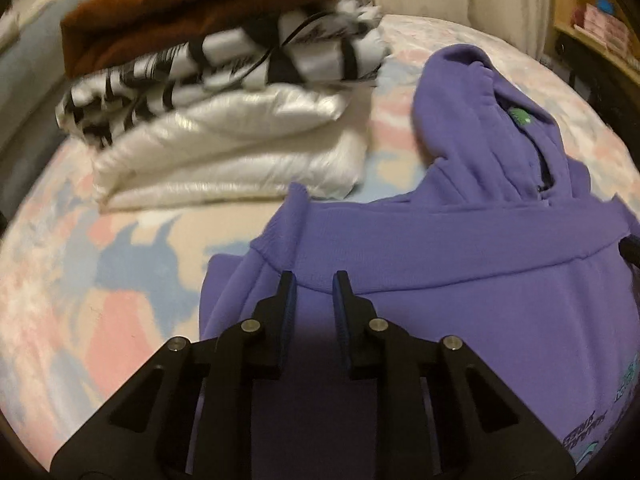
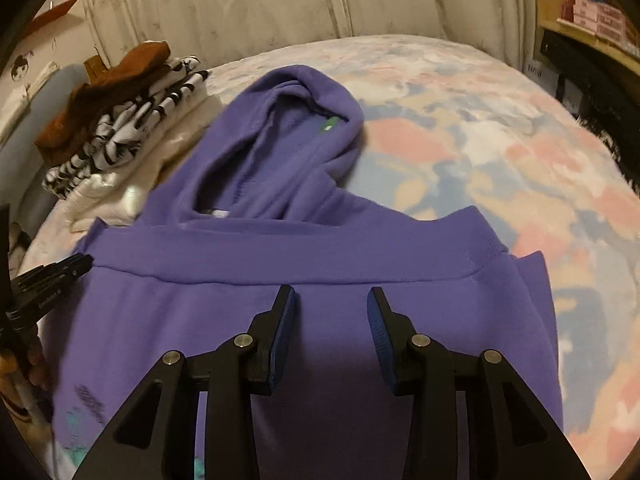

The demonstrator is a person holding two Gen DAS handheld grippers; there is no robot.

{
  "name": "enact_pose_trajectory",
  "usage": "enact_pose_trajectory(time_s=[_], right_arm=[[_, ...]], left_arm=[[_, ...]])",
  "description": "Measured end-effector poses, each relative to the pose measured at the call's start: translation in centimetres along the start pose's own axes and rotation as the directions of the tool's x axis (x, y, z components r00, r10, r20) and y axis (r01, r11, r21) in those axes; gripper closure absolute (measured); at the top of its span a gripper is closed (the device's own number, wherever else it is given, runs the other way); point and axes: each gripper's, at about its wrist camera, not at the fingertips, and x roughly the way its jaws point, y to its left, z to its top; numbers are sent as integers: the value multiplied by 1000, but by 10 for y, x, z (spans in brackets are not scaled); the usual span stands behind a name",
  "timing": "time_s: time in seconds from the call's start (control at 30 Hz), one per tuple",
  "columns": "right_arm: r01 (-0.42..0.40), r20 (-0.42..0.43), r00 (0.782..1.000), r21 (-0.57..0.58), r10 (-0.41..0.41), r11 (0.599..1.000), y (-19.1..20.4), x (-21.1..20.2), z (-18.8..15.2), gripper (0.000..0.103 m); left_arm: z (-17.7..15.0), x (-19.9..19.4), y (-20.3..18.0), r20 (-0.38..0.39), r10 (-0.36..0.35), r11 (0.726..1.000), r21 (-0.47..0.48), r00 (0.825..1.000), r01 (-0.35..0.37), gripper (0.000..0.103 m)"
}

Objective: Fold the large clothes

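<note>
With the purple hoodie (image 2: 312,320) lying on the bed (image 2: 480,140), hem band folded toward its hood at 12 o'clock, both the left tongs (image 1: 315,280) and right tongs (image 2: 330,296) hover apart and empty, so I judge smoothing the fold first, then gripping both layers together.

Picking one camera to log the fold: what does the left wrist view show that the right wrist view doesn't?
Only the left wrist view: printed lettering at the purple hoodie's lower corner, readable in neither view. Only the right wrist view: the left hand-held gripper from outside, and the bedspread beyond the hood. Both: the hoodie, its green tag, the folded stack.
</note>
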Motion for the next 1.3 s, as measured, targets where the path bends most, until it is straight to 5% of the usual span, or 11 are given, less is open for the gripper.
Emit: enact_pose_trajectory(time_s=[0.1, 0.13, 0.2, 0.33, 0.5, 0.7, 0.9, 1.03, 1.13, 1.3], right_arm=[[109, -20, 994, 88, -107, 990, -44, 3, -7, 66], [95, -29, 995, 121, -92, 988, -60, 2, -10, 82], [46, -43, 998, 163, -40, 985, -82, -9, -15, 94], [53, -50, 998, 126, -47, 991, -76, -41, -24, 86], [-82, -2, 997, 81, 83, 993, -23, -96, -53, 67], [-186, -51, 981, -15, 185, 982, 53, -117, -106, 67], [-85, -72, 994, -22, 83, 996, 41, -120, -149, 67], [143, -61, 988, 41, -141, 989, -16, -129, -174, 67], [100, -54, 994, 178, -92, 979, -55, -145, -192, 72], [162, -57, 986, 148, -155, 976, -49, -155, -203, 72]], left_arm=[[3, -3, 15, -4, -27, 999, -36, 1000, 27, 89], [2, -5, 18, -8, -30, 999, -32, 1000, 30, 89], [-1, -12, 21, -16, -47, 999, -26, 999, 46, 89], [-14, -41, 20, -26, -48, 999, -22, 998, 48, 89], [-50, -97, 10, -10, -102, 995, -25, 995, 102, 89], [-111, -136, -6, -33, -90, 996, 8, 995, 90, 89], [-153, -137, 12, -26, 4, 1000, -21, 1000, -4, 89], [-161, -140, 27, -13, 68, 997, -29, 998, -69, 89], [-168, -145, 40, -8, 37, 997, -69, 999, -38, 88], [-171, -148, 39, -3, 48, 997, -64, 999, -48, 87]])
